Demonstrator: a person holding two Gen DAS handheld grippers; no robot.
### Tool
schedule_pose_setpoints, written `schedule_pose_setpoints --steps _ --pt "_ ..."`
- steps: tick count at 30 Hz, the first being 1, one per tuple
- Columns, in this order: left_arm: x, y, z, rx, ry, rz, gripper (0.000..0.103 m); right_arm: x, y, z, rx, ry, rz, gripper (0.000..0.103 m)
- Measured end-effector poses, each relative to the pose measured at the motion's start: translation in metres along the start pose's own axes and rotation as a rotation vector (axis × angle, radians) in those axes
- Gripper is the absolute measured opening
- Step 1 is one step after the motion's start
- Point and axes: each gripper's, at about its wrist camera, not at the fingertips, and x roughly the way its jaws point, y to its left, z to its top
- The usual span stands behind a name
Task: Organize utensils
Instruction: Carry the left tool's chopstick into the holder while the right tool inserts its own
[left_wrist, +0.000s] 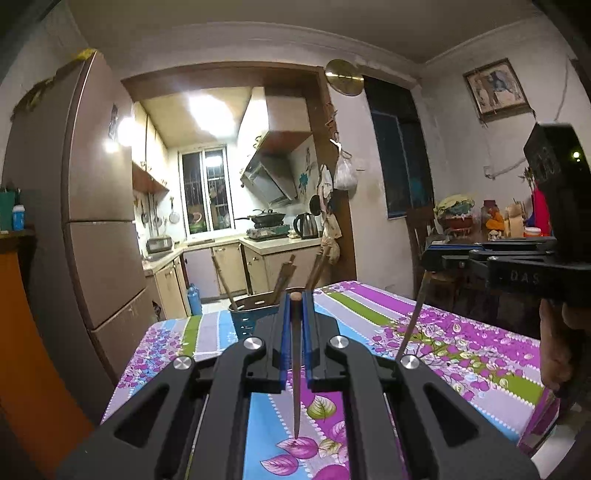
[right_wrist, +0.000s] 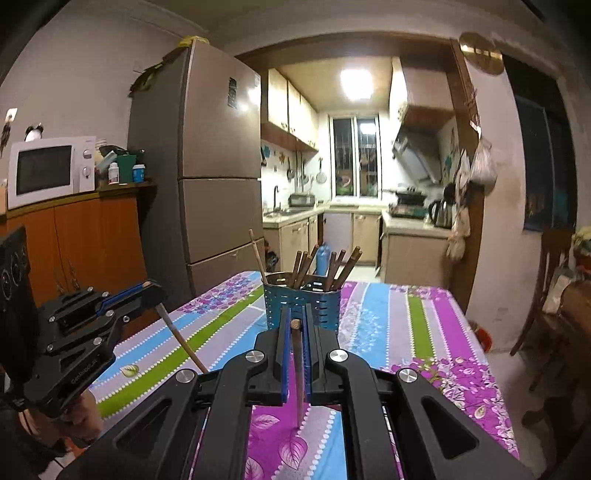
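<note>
Left wrist view shows the left gripper (left_wrist: 295, 295) pinching one chopstick (left_wrist: 296, 369) near its thick end, the tip hanging down above the flowered tablecloth (left_wrist: 461, 350) on the table. Right wrist view shows the right gripper (right_wrist: 295, 325) pressed on a second chopstick (right_wrist: 298, 376) the same way. Beyond both stands a blue holder (right_wrist: 317, 301) on the table, with more chopsticks (right_wrist: 334, 267) upright inside. Farther back are a fridge (right_wrist: 218, 166) and the lit kitchen (right_wrist: 351, 166).
</note>
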Motion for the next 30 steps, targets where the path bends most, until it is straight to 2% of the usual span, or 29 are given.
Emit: schedule_pose_setpoints --steps 8,17,25,30 --pt "0.015 0.027 0.011 -0.076 0.027 -0.021 0.005 0.024 -0.002 0.029 0.001 0.073 0.02 0.007" --pt "0.033 0.03 0.029 -0.054 0.078 -0.026 0.005 0.033 0.006 0.061 -0.021 0.079 0.029 0.007" --pt "0.04 0.042 0.075 -0.041 0.05 -0.016 0.005 0.043 0.006 0.097 -0.032 0.076 0.028 0.007" --pt "0.046 0.049 0.106 -0.036 0.021 -0.011 0.005 0.045 0.004 0.133 -0.037 0.044 0.023 0.007"
